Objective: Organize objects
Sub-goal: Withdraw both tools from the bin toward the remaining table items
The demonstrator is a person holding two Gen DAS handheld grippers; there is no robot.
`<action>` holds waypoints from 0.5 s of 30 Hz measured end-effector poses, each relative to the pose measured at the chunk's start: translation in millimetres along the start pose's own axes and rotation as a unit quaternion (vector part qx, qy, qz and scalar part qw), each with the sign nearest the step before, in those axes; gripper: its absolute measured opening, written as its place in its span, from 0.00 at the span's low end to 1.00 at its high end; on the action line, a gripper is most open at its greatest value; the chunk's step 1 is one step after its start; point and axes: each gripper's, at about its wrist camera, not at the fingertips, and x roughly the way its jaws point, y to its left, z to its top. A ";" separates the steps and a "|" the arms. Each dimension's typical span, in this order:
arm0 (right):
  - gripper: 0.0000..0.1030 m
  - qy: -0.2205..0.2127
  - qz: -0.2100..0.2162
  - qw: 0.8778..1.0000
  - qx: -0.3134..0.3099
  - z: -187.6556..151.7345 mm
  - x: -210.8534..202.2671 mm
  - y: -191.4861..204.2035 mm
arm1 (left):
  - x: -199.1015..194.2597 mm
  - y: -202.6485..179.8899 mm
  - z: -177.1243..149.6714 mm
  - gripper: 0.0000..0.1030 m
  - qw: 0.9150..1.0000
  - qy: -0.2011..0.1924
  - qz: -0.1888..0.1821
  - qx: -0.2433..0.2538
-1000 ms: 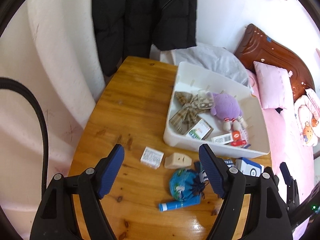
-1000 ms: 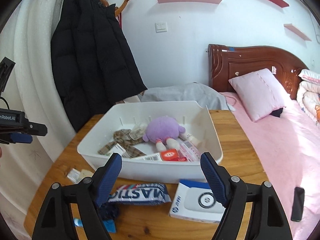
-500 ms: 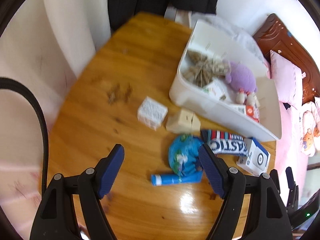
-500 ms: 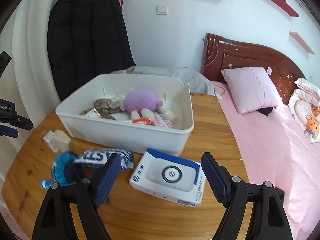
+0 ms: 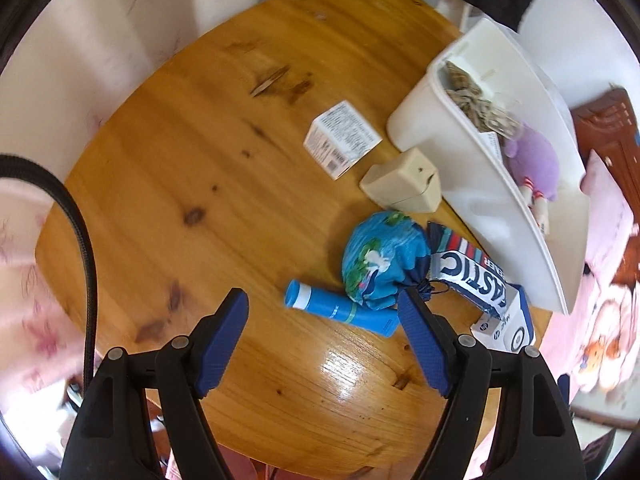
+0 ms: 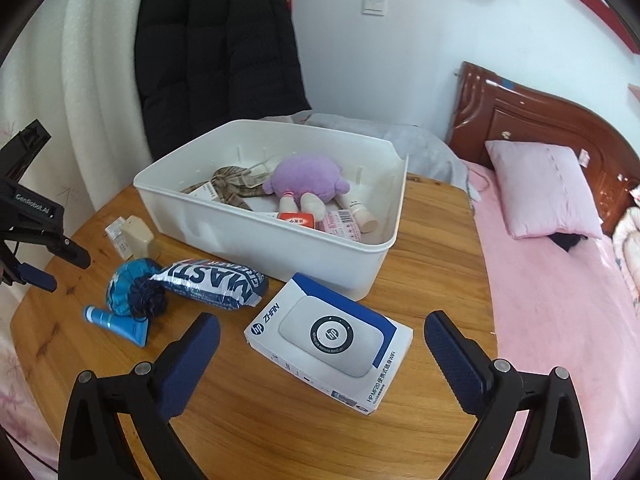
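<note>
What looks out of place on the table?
Six items lie outside the white bin: HP router box, Mastic bag, blue drawstring pouch, blue tube, beige block, small white carton. Nothing spilled or damaged.

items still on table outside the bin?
6: label box, beige block, blue pouch, blue tube, snack bag, HP box. Others could be hidden.

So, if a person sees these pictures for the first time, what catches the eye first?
Probably the white bin on the round wooden table, with a purple plush toy inside. In front of it lies a white-and-blue HP router box, just ahead of the opening right gripper, which holds nothing.
</note>
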 end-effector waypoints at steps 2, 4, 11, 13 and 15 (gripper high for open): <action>0.99 0.006 0.012 1.000 -0.016 -1.4 1.6 -2.5 | 1.3 2.6 -3.0 0.78 1.000 0.003 -0.005 -0.026; 0.99 0.013 0.024 0.999 -0.031 -2.9 3.6 -5.1 | 2.6 5.0 -7.0 0.78 0.999 0.003 -0.010 -0.050; 0.99 0.026 0.068 0.995 -0.065 -8.3 11.1 -16.4 | 12.3 15.0 -19.8 0.78 0.992 0.012 0.008 -0.124; 0.99 0.028 0.078 0.994 -0.078 -9.7 13.7 -17.2 | 14.0 18.6 -22.2 0.78 0.990 0.010 0.011 -0.143; 0.99 0.028 0.084 0.992 -0.092 -10.3 16.5 -17.2 | 15.9 22.1 -24.2 0.78 0.987 0.008 0.012 -0.161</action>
